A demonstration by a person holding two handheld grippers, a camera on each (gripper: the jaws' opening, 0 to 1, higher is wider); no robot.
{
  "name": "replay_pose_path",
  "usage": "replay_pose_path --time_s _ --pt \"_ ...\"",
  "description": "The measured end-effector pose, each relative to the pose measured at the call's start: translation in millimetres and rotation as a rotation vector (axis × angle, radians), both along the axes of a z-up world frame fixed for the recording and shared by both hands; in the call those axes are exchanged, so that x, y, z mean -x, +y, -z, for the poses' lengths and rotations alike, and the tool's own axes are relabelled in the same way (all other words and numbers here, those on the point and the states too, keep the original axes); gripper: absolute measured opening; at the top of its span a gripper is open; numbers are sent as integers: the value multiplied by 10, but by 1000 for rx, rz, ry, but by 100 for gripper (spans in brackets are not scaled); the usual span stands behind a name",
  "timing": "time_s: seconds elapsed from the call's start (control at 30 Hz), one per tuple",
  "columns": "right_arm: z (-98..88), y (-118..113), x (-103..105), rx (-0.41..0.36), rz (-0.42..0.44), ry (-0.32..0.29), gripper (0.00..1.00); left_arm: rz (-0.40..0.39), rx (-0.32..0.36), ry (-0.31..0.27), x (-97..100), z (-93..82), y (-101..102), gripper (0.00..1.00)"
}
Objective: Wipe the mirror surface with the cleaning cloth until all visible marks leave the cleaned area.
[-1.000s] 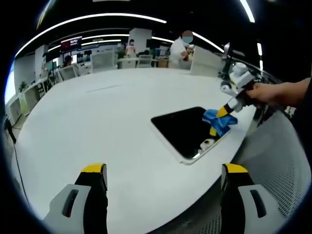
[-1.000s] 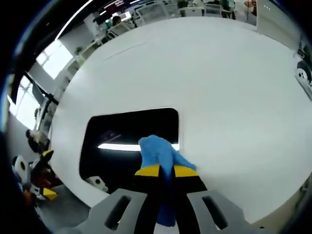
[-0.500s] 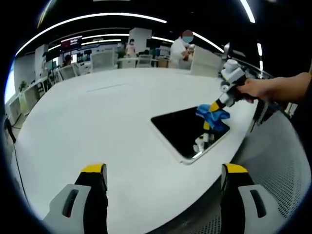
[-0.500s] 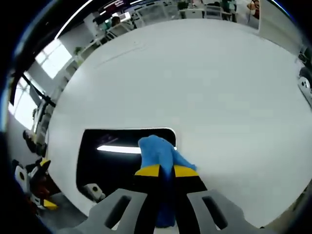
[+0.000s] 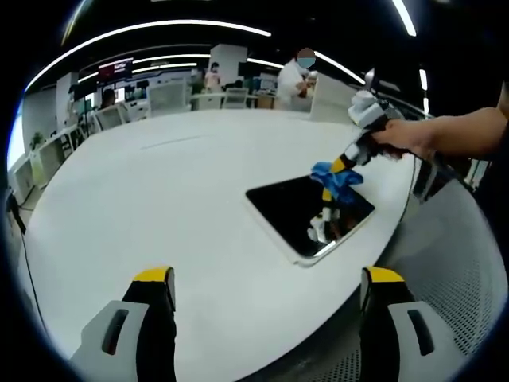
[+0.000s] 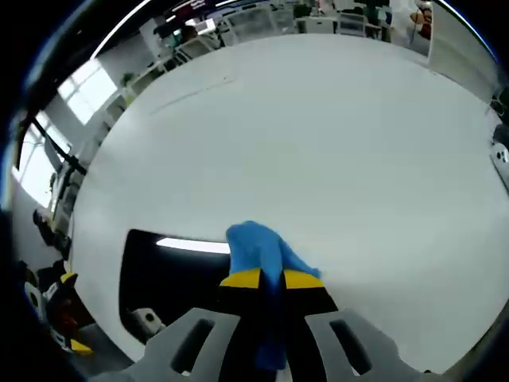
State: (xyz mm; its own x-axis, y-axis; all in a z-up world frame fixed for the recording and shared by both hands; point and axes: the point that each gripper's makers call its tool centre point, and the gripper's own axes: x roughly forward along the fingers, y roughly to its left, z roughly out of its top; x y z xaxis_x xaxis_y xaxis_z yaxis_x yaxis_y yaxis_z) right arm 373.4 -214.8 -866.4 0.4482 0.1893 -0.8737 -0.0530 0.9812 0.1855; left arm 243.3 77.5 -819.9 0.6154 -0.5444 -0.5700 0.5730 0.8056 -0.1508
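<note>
A: Left gripper (image 5: 266, 298)?
B: Jaws wide apart, nothing between them, low over the near edge of the white table (image 5: 159, 191).
A: Right gripper (image 6: 271, 278)?
B: Clenched on the blue cloth (image 6: 256, 248), pressing it at the mirror's far edge. A hand (image 5: 409, 137) holds it.
A: Mirror (image 5: 306, 211)?
B: Dark, flat on the table near its right edge, reflecting a ceiling light.
A: Farther back?
B: Desks, and a person (image 5: 296, 79) standing.
</note>
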Motion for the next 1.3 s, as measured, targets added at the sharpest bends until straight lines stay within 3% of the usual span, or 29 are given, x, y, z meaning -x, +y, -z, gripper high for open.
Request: replay_pose_path --time_s 0.63,0.83,1.03,1.3 --pt "19 -7 -96 24 -19 -27 4 3 -2 -2 -1 7 -8 97" --pt "-145 -25 -39 -2 -6 -35 4 1 -3 -6 -7 6 -6 97" --pt "-282 -212 -58 8 2 -67 4 1 -13 -7 -8 13 5 97" --pt "-314 -441 -2 16 26 -69 4 1 -15 -7 -3 13 7 97"
